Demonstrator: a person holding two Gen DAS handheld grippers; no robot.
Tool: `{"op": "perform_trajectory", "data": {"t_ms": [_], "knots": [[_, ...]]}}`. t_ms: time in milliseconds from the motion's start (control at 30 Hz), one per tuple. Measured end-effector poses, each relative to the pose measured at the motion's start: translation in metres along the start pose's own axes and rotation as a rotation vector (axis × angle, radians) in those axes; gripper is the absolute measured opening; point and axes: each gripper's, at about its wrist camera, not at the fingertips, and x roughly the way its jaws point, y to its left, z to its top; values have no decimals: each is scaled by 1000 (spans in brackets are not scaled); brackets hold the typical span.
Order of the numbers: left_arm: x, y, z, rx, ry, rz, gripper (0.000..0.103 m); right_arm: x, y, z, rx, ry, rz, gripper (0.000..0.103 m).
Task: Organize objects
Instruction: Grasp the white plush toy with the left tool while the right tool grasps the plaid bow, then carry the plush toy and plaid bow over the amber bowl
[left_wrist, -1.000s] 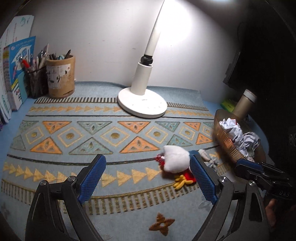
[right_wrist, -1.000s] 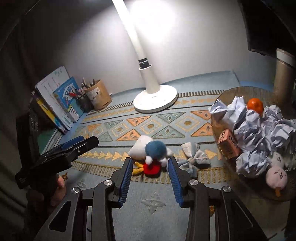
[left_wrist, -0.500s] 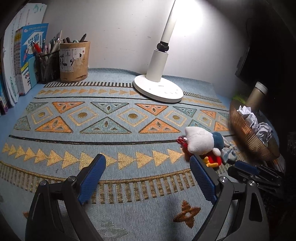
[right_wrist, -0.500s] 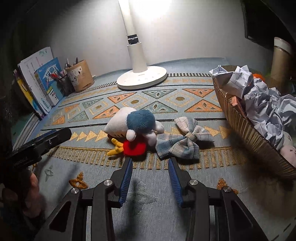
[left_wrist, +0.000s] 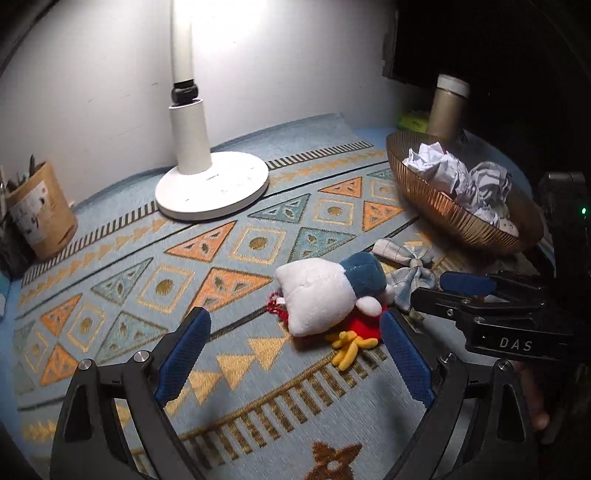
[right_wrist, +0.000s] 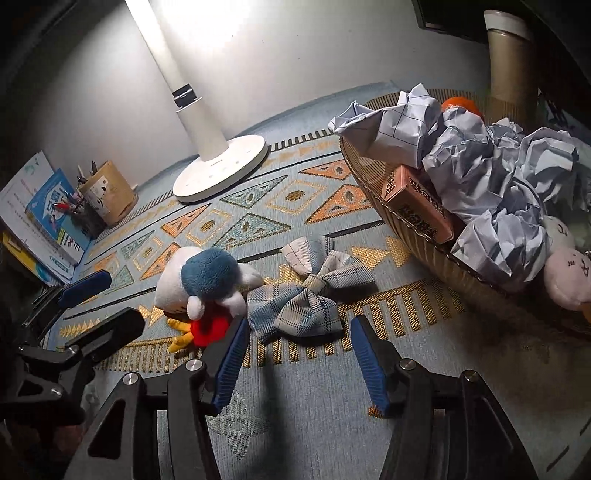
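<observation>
Two grippers hang low over the patterned mat (left_wrist: 258, 243) on the tabletop, both empty. The left gripper (left_wrist: 291, 354) has its blue pads spread wide; the plush toy (left_wrist: 321, 295) lies on its side just ahead of them, toward the right pad, its yellow feet nearly between the tips, and no pad touches it. The right gripper (right_wrist: 295, 354) is opening, its pads partly apart, with the near lobe of the plaid bow (right_wrist: 310, 288) lying just beyond the gap and not pressed by either pad. In the right wrist view the left pad sits just beside the toy's red part; whether it touches I cannot tell.

The toy and the bow lie touching each other near the front of the mat. To the right of them, close by, stands the ribbed basket (right_wrist: 417, 236), holding crumpled paper (right_wrist: 491, 173), a pink box (right_wrist: 417, 199), an orange ball and a pale plush. A tan cylinder (left_wrist: 447, 107) stands behind it.

The mat is bare between the toy and the lamp base (left_wrist: 212, 188) at the back. The pen cup (left_wrist: 40, 210) and books (right_wrist: 44, 218) stand at the far left edge, well apart from the grippers. The two grippers sit close together, each showing at the side of the other's view.
</observation>
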Motion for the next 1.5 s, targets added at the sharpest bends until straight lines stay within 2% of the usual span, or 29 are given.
{"op": "perform_trajectory", "data": {"t_ms": [67,167,267,300,333,367,433,500,533,667,833,933,1000,1100,1167,1233,1400,1500], "knots": [[17,-5,6,76,30,14,93,2,0,4,4,-8,-8,56],[33,-5,10,111,59,-58,93,8,0,9,-5,-10,-19,56],[40,-6,14,114,49,-98,92,12,3,14,-25,-16,-29,55],[42,-7,14,114,46,-109,89,14,3,15,-30,-14,-35,52],[43,-9,13,115,47,-127,78,15,4,16,-41,-13,-42,46],[44,-10,13,117,48,-147,72,16,6,17,-53,-15,-50,43],[41,-13,12,126,30,-134,68,17,10,17,-75,-16,-59,35],[37,-10,11,118,27,-122,62,18,15,17,-100,-13,-67,31],[34,-6,11,97,25,-115,61,18,17,17,-111,-14,-54,27],[13,27,7,-59,11,-44,60,7,36,17,-178,-46,16,27],[-21,76,-16,-358,-27,77,60,6,71,15,-307,-56,71,27],[-31,91,-37,-429,-77,185,60,19,81,12,-363,-12,111,27],[-32,98,-48,-477,-92,188,60,25,82,11,-376,1,110,27],[-26,103,-56,-504,-97,191,61,30,73,10,-335,26,99,30],[-23,104,-55,-509,-98,196,61,30,66,10,-303,37,104,37],[-24,101,-54,-496,-109,201,61,28,59,9,-274,30,85,61],[-24,96,-56,-474,-103,220,61,29,59,8,-238,46,95,62],[-25,99,-57,-488,-110,211,61,35,72,4,-269,50,52,62]]}}
